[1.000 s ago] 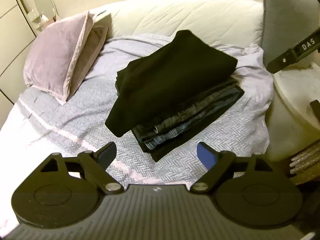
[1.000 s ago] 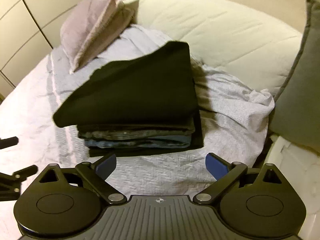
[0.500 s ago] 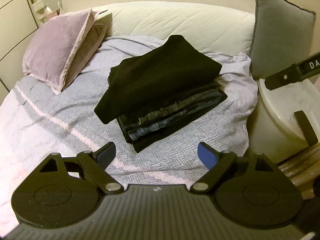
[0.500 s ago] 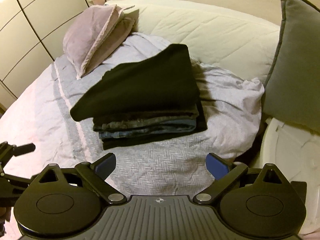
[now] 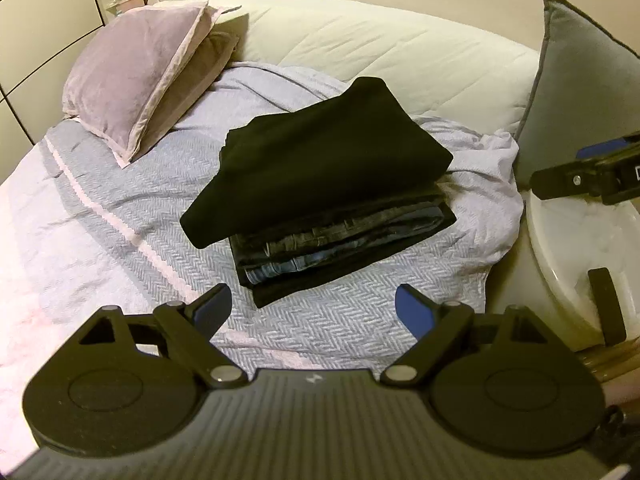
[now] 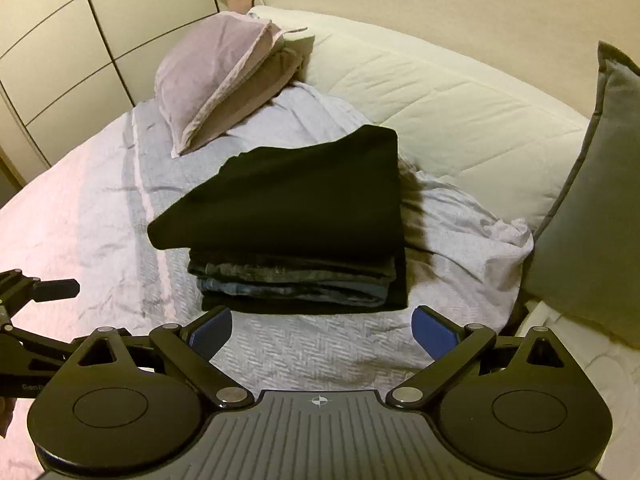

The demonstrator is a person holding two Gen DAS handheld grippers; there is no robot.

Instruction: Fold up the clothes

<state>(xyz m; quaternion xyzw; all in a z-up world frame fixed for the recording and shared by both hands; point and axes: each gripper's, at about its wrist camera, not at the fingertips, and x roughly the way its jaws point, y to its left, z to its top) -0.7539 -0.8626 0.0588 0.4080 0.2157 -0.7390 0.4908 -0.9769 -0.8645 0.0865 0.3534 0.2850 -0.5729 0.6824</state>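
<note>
Resting on the bed point(image 5: 100, 216) (herringbone cover): folded clothes point(image 5: 320, 184).

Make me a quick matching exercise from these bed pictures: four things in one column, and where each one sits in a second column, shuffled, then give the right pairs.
Things:
1. black garment
2. folded jeans
3. pink pillow
4. grey cushion

Places:
A. leaning at the far left of the headboard
B. on top of the stack
C. upright at the right edge of the bed
D. in the stack, under the top layer

Pairs: 1-B, 2-D, 3-A, 4-C
</note>
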